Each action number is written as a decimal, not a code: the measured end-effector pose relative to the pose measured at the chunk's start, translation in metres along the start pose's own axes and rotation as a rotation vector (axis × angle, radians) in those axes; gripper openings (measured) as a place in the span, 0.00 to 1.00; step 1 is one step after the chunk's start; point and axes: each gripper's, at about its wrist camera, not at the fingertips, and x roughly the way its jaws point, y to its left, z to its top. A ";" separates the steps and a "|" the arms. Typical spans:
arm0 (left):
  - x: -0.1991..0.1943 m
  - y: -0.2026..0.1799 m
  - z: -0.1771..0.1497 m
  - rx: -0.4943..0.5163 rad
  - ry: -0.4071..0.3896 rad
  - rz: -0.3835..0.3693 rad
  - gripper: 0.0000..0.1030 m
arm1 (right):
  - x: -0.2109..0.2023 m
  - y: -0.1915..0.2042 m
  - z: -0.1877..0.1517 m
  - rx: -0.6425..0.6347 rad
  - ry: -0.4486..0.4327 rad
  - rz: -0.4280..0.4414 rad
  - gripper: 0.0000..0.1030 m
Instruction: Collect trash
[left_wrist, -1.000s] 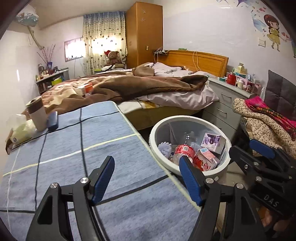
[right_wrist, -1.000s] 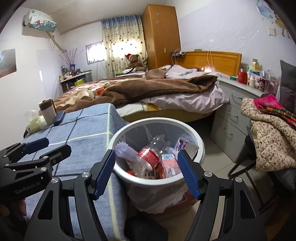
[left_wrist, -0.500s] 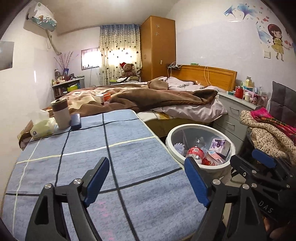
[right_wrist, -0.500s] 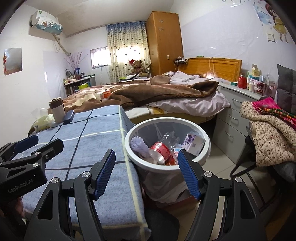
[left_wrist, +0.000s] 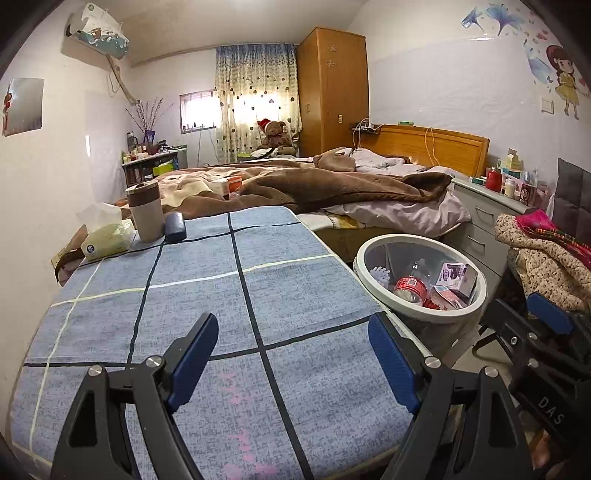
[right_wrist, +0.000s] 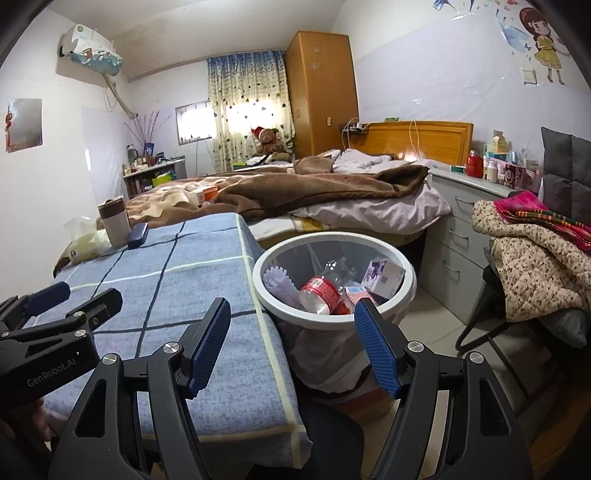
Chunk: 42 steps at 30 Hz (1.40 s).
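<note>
White trash bin (right_wrist: 373, 317) full; both claws empty, spread.

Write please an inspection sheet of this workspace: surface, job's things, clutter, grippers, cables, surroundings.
Surface: table under a blue checked cloth, nothing seen on its near part.
Job's things: white-rimmed trash bin beside the table, holding a plastic bottle, small cartons and a lilac brush.
Clutter: cup, dark case, tissue pack at the far corner.
Grippers: left gripper and right gripper open, nothing between the jaws.
Cables: charging cords over the headboard.
Surroundings: unmade bed, drawer unit, wardrobe.
</note>
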 end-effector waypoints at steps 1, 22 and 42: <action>0.000 0.000 0.000 0.001 -0.001 0.002 0.82 | 0.000 0.001 0.000 -0.002 0.000 0.001 0.69; -0.001 -0.001 0.001 0.007 -0.005 0.013 0.82 | 0.000 0.000 -0.001 0.010 0.007 -0.002 0.69; -0.004 -0.001 0.002 0.008 -0.005 0.007 0.82 | 0.000 -0.001 -0.001 0.012 0.010 -0.003 0.69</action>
